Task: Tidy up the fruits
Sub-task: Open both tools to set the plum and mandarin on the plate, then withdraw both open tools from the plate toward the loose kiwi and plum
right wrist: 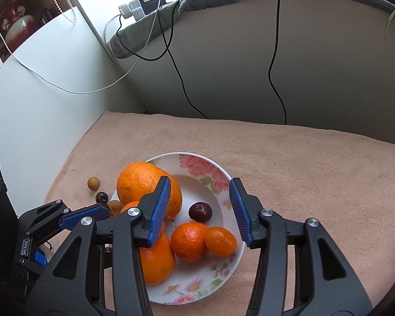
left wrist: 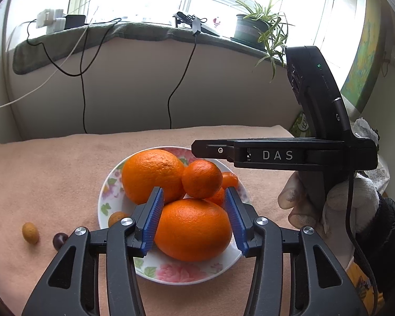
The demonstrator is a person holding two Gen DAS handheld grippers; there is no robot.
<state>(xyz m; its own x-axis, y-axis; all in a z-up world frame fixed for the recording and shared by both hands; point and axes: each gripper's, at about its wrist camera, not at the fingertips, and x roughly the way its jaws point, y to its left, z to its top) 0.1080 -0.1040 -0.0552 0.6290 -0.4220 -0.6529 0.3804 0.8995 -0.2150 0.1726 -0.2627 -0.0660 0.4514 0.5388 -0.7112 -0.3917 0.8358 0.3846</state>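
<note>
A floral plate [left wrist: 168, 271] [right wrist: 208, 276] on the pink cloth holds two big oranges [left wrist: 192, 229] [left wrist: 151, 175], a tangerine [left wrist: 201, 179] [right wrist: 188, 241], a small orange fruit [right wrist: 220, 241], a dark cherry [right wrist: 200, 212] and a longan [left wrist: 116, 218]. My left gripper [left wrist: 193, 221] is open, its blue pads on both sides of the near orange without clearly pressing it. My right gripper [right wrist: 200, 210] is open and empty above the plate. Another longan [left wrist: 30, 233] [right wrist: 93, 183] and a cherry [left wrist: 59, 240] [right wrist: 102, 197] lie on the cloth left of the plate.
The right gripper's body and gloved hand [left wrist: 329, 205] stand right of the plate. The cloth [right wrist: 302, 173] stretches back to a wall with hanging cables [left wrist: 83, 92]. A sill above carries a potted plant [left wrist: 252, 29] and chargers.
</note>
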